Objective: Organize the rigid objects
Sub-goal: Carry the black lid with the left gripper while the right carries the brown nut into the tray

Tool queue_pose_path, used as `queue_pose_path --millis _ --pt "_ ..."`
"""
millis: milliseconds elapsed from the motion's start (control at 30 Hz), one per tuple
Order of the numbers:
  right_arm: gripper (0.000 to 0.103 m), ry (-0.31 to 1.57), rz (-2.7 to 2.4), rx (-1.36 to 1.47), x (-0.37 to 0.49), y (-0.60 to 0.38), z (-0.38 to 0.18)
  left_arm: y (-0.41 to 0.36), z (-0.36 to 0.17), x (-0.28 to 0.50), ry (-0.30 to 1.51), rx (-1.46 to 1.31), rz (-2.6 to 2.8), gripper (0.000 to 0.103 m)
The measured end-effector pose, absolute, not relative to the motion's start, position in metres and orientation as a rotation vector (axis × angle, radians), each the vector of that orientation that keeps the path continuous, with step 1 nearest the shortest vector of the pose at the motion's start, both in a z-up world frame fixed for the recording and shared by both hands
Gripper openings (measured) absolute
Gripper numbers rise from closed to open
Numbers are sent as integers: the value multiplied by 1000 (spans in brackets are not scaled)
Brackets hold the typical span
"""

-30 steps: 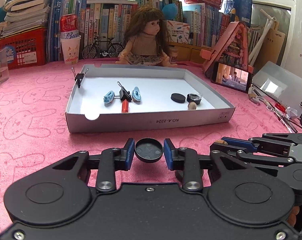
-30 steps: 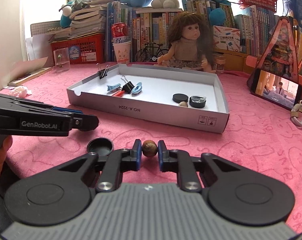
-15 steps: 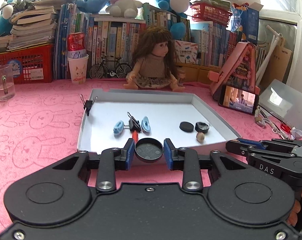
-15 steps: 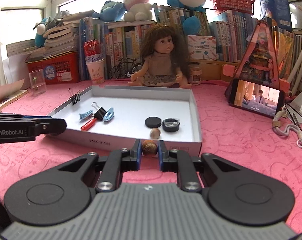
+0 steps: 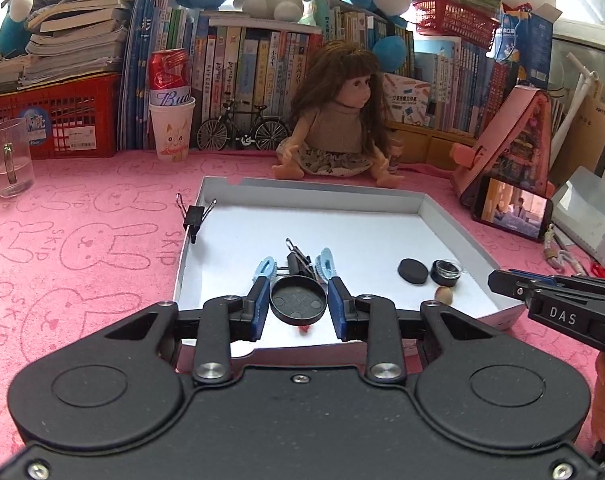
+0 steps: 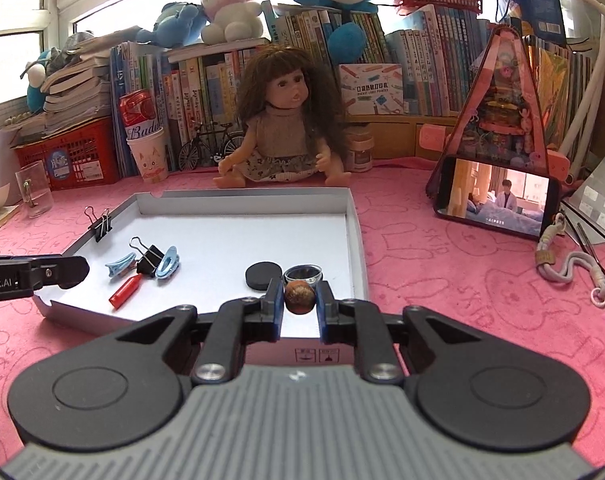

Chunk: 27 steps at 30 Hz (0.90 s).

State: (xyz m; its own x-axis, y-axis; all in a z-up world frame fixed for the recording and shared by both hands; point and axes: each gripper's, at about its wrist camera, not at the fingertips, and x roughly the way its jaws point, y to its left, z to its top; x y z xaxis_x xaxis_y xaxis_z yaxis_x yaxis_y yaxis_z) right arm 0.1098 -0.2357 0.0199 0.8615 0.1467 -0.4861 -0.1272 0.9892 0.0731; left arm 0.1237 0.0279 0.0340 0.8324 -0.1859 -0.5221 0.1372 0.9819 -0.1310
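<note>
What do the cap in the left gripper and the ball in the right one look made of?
Cap: likely moulded plastic, matte black, with raised ribs and small round marks inside its rim. Ball: mottled brown with a dull, rough-looking surface, perhaps a nut or wooden bead; the view leaves that open.

Red cap point(image 5: 304, 327) mostly behind lid point(image 5: 298, 305)

Black round lid point(image 5: 298, 300), brown nut point(image 6: 299, 298) held above white tray point(image 6: 238, 200).
</note>
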Motion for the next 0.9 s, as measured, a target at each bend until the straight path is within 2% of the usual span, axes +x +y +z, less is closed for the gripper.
queue_pose_path --millis 900 --pt "22 595 112 48 148 -227 -1 26 6 166 616 -89 -123 30"
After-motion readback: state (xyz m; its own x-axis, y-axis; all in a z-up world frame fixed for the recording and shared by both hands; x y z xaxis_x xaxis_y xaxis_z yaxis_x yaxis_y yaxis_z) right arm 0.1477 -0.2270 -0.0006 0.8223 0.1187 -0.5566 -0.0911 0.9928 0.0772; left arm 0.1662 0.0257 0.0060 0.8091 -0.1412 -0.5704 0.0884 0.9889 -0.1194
